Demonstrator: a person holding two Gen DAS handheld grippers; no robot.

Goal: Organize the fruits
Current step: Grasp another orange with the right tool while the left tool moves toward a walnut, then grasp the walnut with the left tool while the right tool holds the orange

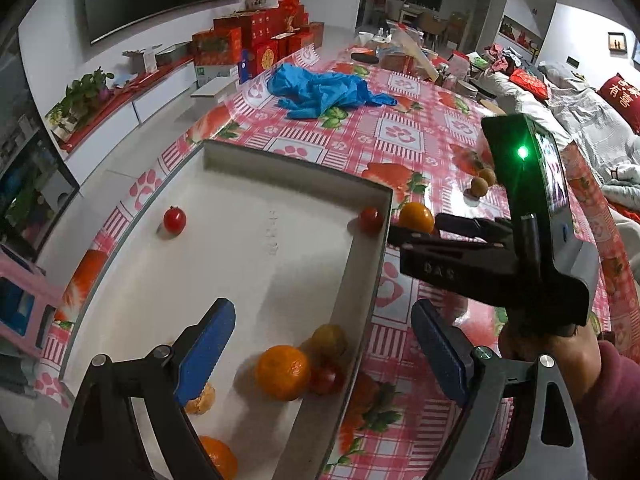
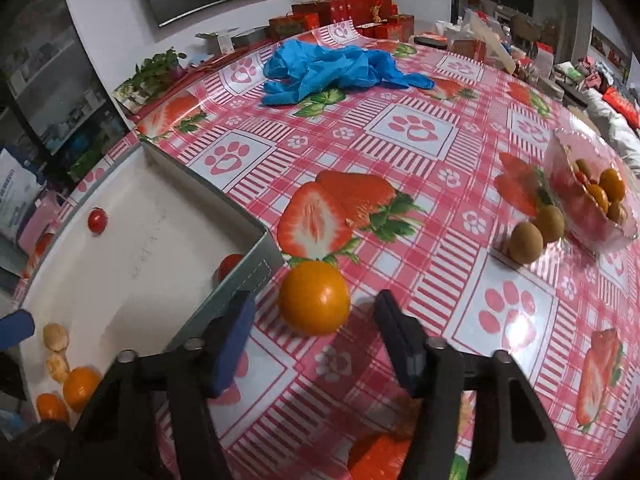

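A white tray [image 1: 280, 184] lies on the table's left part. It holds an orange [image 1: 282, 372], a yellowish fruit [image 1: 329, 340], small red tomatoes [image 1: 175, 220] and peeled segments [image 1: 202, 400]. My left gripper [image 1: 324, 356] is open above the tray's near end, over the orange. My right gripper [image 2: 316, 340] is open, its fingers on either side of a loose orange [image 2: 314, 297] on the cloth just outside the tray's corner [image 2: 256, 264]. This orange also shows in the left wrist view [image 1: 416, 217]. Two brown fruits [image 2: 538, 230] lie to the right.
A clear bowl [image 2: 624, 232] with oranges and other fruit stands at the right edge. Blue gloves [image 2: 332, 70] lie at the table's far side. Boxes and clutter stand at the far end. A sofa is on the right.
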